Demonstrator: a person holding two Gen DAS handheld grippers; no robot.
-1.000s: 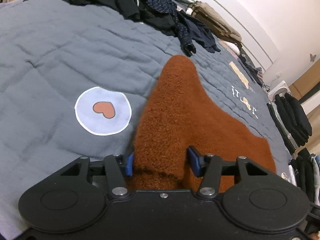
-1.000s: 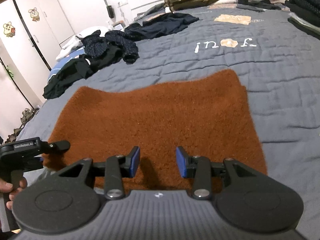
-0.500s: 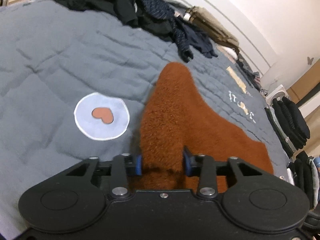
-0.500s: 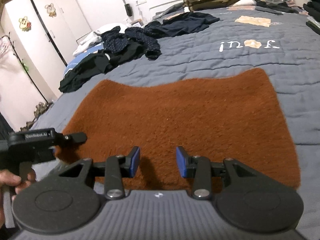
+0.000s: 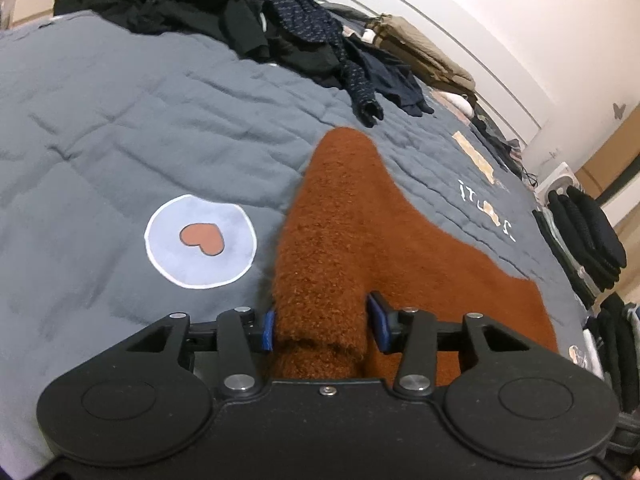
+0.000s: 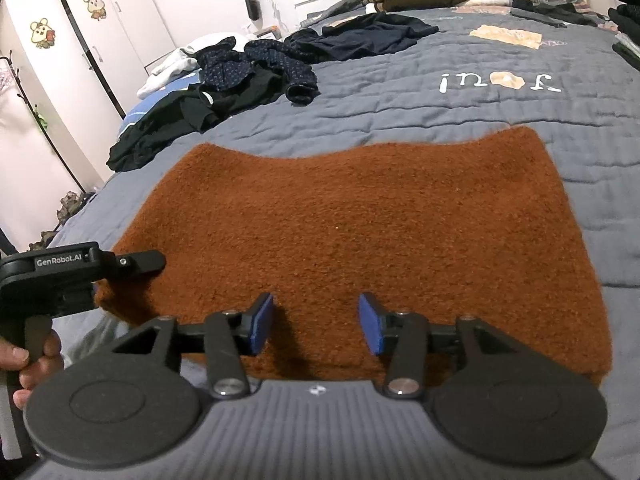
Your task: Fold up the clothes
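Rust-brown garment corner bunched in left gripper [image 5: 322, 326]; right gripper [image 6: 316, 324] spread and empty.

Left blue pads [image 5: 378, 322] just eased apart, a bunched fold of the rust-brown fleece garment [image 6: 360, 232] between them; firm clamping or mere contact not discernible. Right jaws just widened, nothing between, poised over the garment's near edge. Garment spread flat on the grey quilt [image 6: 460, 108]. Heart patch [image 5: 201, 236] on quilt beside the lifted fold. Dark clothes pile [image 6: 224, 80] beyond. Hand [image 6: 30, 368] on left gripper's handle.
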